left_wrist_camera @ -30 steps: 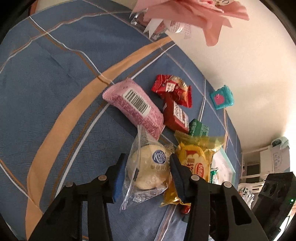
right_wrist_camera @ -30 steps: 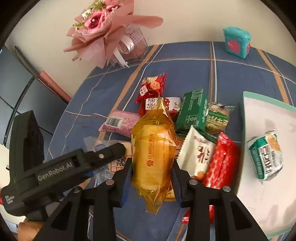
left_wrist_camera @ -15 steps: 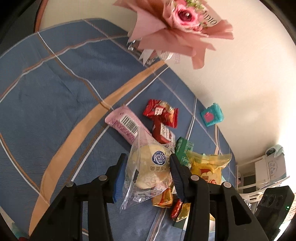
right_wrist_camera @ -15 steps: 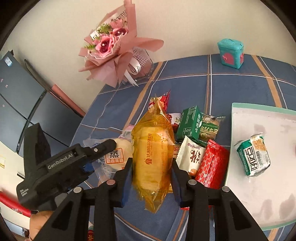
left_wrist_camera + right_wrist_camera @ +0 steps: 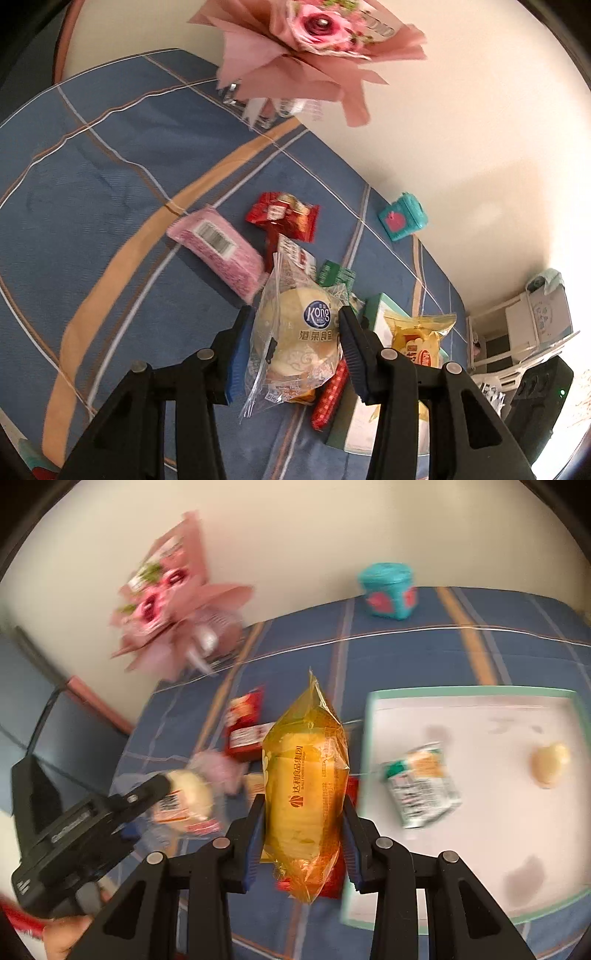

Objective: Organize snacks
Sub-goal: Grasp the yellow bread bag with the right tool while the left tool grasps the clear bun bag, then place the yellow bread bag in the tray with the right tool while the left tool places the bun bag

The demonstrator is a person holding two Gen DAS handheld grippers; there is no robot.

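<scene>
- While both packets hang above the blue tablecloth, the left gripper is clamped on a clear-wrapped bun;
- the right gripper squeezes a yellow cake packet beside the white tray;
- a green-and-white packet lies in that tray.

Two wrist views looking steeply down, from close above, on one shared snack pile and tablecloth.

Two tongs, one tray, one bouquet.
</scene>
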